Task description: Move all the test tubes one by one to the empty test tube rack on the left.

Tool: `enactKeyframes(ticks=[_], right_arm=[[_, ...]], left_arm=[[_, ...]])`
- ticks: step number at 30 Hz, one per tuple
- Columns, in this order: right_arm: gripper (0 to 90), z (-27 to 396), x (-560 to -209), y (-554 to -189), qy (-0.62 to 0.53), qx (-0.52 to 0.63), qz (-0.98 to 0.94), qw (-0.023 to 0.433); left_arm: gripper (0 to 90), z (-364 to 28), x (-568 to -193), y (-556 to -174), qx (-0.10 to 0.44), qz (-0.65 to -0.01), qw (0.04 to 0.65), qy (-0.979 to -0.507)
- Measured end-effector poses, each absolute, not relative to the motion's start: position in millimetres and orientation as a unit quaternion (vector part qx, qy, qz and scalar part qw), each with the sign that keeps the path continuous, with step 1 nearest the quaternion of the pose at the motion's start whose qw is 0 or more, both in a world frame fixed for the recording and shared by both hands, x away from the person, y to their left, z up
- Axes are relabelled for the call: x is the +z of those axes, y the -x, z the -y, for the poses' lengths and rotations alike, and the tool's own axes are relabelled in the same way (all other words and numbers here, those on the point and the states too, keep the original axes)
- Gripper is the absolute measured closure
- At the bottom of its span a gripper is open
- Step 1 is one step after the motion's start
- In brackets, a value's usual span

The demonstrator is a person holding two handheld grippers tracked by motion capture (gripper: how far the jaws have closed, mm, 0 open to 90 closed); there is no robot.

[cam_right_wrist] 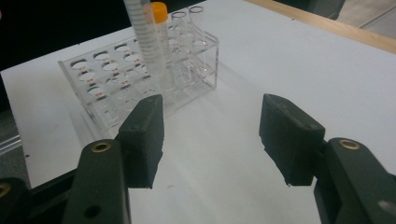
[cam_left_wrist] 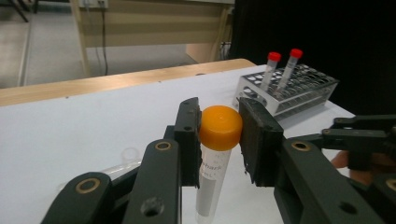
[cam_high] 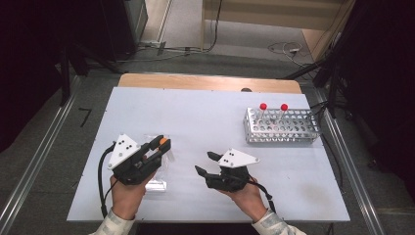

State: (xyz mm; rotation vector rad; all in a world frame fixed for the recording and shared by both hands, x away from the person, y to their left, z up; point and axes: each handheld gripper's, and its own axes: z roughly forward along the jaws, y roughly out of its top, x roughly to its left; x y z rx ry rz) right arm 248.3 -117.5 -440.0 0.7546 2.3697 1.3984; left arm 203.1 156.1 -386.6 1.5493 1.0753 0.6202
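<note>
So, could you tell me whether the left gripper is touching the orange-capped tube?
Touching. The left gripper view shows the left gripper with both pads pressed against the tube's orange cap.

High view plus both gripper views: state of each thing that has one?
left gripper: shut on orange-capped tube
orange-capped tube: capped, upright, gripped at the cap
right gripper: open, nothing between the jaws
clear rack: holds tubes, one orange-capped, at one end; other holes vacant
white rack: holds two tubes, mostly vacant
red-capped tubes: capped, leaning in the white rack

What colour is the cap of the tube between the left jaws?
Orange cap; it shows best in the left gripper view.
</note>
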Motion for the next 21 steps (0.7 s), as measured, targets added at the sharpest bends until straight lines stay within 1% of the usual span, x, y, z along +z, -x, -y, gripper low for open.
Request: enactKeyframes(ticks=[7, 9, 21], right_arm=[[38.1, 124.0, -440.8, -249.9, -0.269, 0.483, -0.820, 0.147], [38.1, 124.9, -441.2, -249.9, -0.269, 0.481, -0.821, 0.149], [38.1, 126.4, -442.1, -250.8, -0.272, 0.480, -0.820, 0.152]], left_arm=[[70.6, -168.6, -386.7, -196.5, 0.286, -0.462, 0.528, -0.653], [70.6, -170.2, -390.4, -196.9, 0.284, -0.465, 0.527, -0.652], [70.4, -162.0, -416.9, -203.0, 0.291, -0.475, 0.493, -0.668]])
